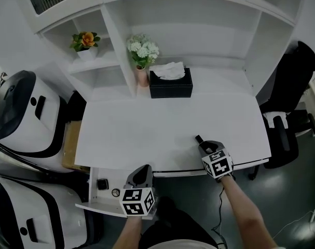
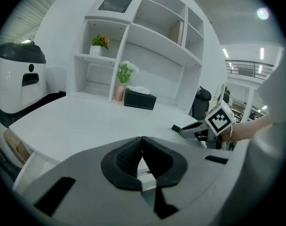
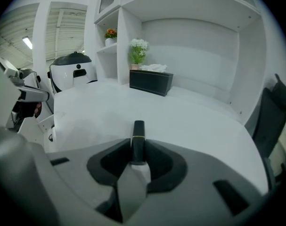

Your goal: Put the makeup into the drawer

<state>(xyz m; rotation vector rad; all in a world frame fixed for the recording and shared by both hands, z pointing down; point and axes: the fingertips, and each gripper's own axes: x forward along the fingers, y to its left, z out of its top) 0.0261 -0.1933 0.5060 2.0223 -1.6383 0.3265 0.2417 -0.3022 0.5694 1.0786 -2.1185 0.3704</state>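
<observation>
A black makeup tube with a thin gold band (image 3: 138,135) lies on the white desk (image 1: 147,123) near its front edge. My right gripper (image 3: 138,150) is shut on its near end; the head view shows the black makeup tube (image 1: 199,138) sticking out past the right gripper (image 1: 203,145). Below the desk's left front, the white drawer (image 1: 95,206) stands pulled open with two small dark items (image 1: 103,184) inside. My left gripper (image 1: 142,171) hovers by the drawer's right end, at the desk's front edge. In its own view the left gripper (image 2: 142,142) is shut and holds nothing.
A black tissue box (image 1: 170,84) and a vase of white flowers (image 1: 142,53) stand at the back of the desk, an orange flower pot (image 1: 85,41) on a shelf. White-and-black machines (image 1: 22,113) crowd the left; a black chair (image 1: 287,113) stands at the right.
</observation>
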